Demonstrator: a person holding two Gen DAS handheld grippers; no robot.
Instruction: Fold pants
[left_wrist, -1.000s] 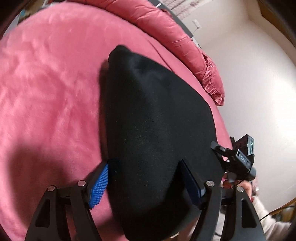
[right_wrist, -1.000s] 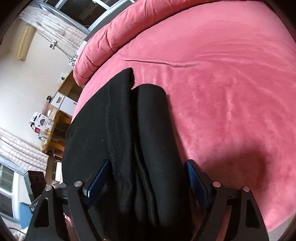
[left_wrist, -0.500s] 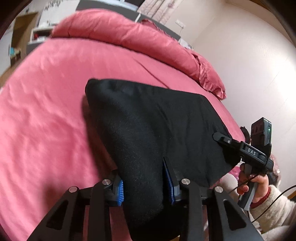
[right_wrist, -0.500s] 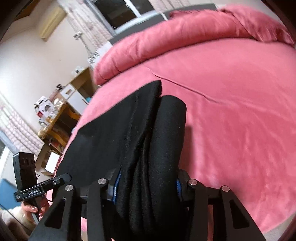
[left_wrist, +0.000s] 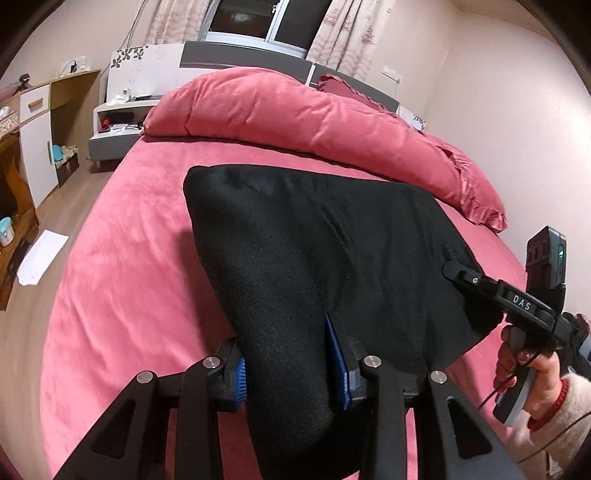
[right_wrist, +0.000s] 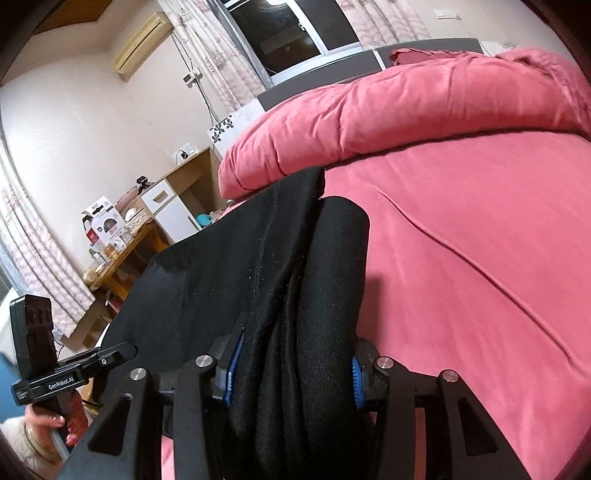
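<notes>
Left wrist view: left claw (left_wrist: 291, 363) clenched on a thick fold of the black pants (left_wrist: 314, 258), blue pads (left_wrist: 337, 365) pressed into the cloth on both sides; its jaws have just been closing, with the fabric between them. Claw points downward over the pink bed (left_wrist: 122, 280). The pants stretch from the claw out across the bed, near end raised, far corner resting toward the rolled pink duvet (left_wrist: 295, 118). At the right edge, the right hand (left_wrist: 524, 373), in a pale fluffy sleeve, grips the handle of the other tool. Right wrist view: right claw (right_wrist: 291, 373) clenched on a bunched, layered edge of the pants (right_wrist: 229, 273), tilted down; jaws closed in earlier and now steady. Left hand (right_wrist: 55, 424) at lower left, wrapped round its handle. Wooden desk (right_wrist: 122, 254) behind.
</notes>
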